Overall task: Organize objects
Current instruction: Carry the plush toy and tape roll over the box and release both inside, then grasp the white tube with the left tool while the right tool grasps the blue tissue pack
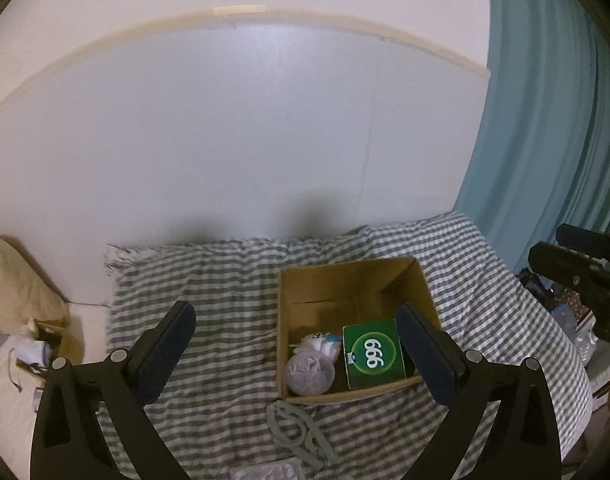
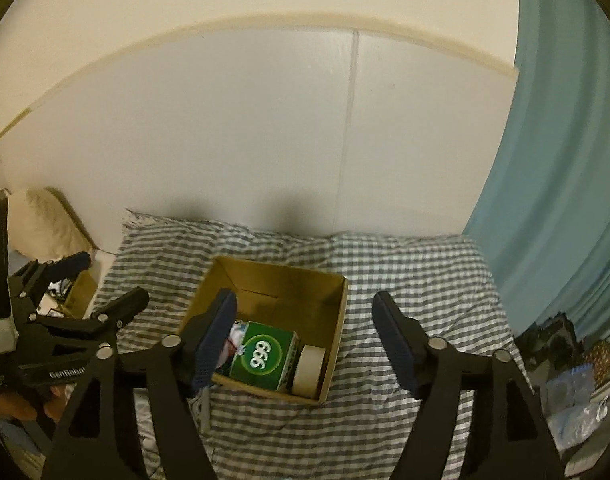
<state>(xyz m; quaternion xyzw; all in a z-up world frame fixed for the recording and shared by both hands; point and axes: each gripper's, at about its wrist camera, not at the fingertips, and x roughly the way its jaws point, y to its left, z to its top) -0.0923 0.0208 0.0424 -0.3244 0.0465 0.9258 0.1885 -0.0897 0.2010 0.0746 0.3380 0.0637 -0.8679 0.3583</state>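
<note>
An open cardboard box [image 1: 297,304] [image 2: 337,312] sits on a grey-and-white checked cloth [image 1: 225,288] [image 2: 425,280]. Inside lie a green "999" box [image 1: 375,354] [image 2: 265,358], a round clear-lidded tub [image 1: 309,374], a white-and-blue packet [image 1: 321,342] and a roll of tape [image 2: 308,371]. A grey-green curved ruler [image 1: 297,430] lies on the cloth in front of the box. My left gripper [image 1: 301,356] is open and empty above the box's near side. My right gripper [image 2: 305,344] is open and empty over the box.
A white wall panel [image 1: 245,140] stands behind the cloth, a teal curtain [image 1: 545,120] to the right. A beige pillow [image 1: 17,280] and clutter lie at the left. Clear plastic packaging [image 1: 265,472] lies at the near edge. Assorted items [image 2: 573,380] sit at the right.
</note>
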